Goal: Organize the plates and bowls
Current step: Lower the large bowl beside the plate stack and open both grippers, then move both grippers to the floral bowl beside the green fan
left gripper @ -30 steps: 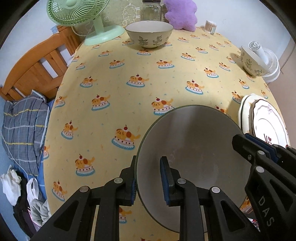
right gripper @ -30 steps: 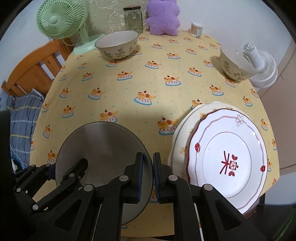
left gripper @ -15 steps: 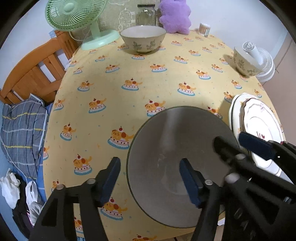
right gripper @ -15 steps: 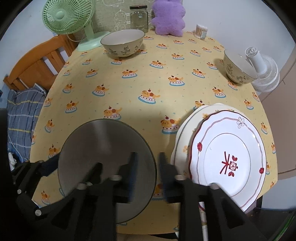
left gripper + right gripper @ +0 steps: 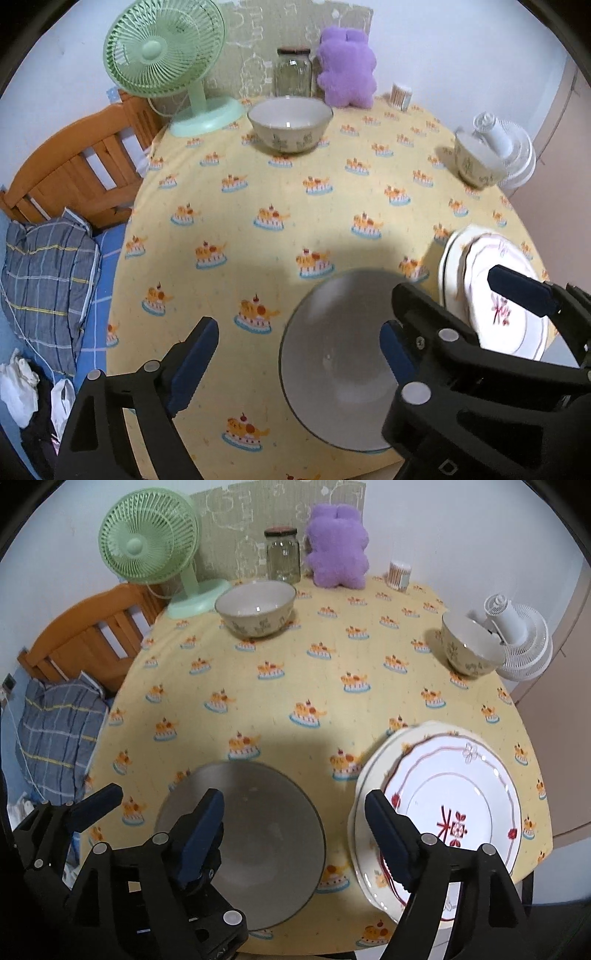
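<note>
Item 1, grey bowl [image 5: 255, 845]: large, plain, upright on the yellow tablecloth [image 5: 317, 686] at the near edge of the table, free of both my tongs

Item 2, my left gripper [image 5: 299, 354]: jaws have just been opening and now stand spread wide; the left rim of the grey bowl lies between the pads, which do not press on it. One blue pad [image 5: 192, 358] sits over the cloth left of the bowl, the other over the bowl's hollow

Item 3, my right gripper [image 5: 295, 834]: jaws likewise just opening, now spread; the right rim of the grey bowl lies in the gap, untouched. One pad is over the bowl's inside, the other over the edge of the plates

Item 4, plate stack [image 5: 373, 786]: just beside the grey bowl on its right, near the table edge. Top piece is a white plate [image 5: 454, 797] with scalloped red trim and a red motif at centre, resting on a larger cream plate

Item 5, floral bowl [image 5: 255, 609]: cream with leaf pattern, far side of the table, near the base of the green fan [image 5: 147, 542]

Item 6, second floral bowl [image 5: 469, 646]: smaller, at the right edge, in front of the white fan [image 5: 517, 642]

Item 7, back row against the wall: glass jar [image 5: 282, 555], purple plush toy [image 5: 336, 546], cotton swab tub [image 5: 400, 574]

Item 8, beyond the table on the left: wooden bed frame [image 5: 85, 631] with plaid bedding [image 5: 55, 734]
</note>
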`<state>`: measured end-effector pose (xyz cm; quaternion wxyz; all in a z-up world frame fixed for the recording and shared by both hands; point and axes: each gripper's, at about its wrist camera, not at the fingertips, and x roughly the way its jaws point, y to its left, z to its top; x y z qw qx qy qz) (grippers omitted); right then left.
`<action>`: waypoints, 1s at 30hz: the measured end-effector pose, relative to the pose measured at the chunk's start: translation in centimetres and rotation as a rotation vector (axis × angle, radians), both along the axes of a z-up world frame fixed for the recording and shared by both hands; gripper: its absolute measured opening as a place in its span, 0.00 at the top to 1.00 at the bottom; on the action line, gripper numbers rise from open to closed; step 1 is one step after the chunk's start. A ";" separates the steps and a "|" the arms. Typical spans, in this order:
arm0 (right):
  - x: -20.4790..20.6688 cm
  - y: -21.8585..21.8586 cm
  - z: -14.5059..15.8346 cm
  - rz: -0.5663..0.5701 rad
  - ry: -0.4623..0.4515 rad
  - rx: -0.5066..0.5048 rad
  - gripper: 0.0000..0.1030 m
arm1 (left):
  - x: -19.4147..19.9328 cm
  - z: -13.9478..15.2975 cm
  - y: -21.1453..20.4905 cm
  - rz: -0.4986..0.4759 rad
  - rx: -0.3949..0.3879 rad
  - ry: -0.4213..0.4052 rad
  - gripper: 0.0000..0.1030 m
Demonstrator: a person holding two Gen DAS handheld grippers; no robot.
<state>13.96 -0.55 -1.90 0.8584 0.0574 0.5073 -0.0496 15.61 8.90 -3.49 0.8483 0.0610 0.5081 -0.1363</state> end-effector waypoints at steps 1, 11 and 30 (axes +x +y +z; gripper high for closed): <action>0.2 0.0 0.4 0.001 -0.008 0.003 0.17 | 0.3 0.4 0.0 0.002 -0.010 -0.009 0.11; 3.8 -1.1 3.5 -0.005 -0.073 0.015 0.17 | 3.7 3.4 -0.8 0.069 -0.035 -0.067 0.11; 15.4 -4.5 6.2 0.120 -0.170 0.037 0.17 | 13.6 5.8 -3.8 0.260 -0.010 -0.154 0.11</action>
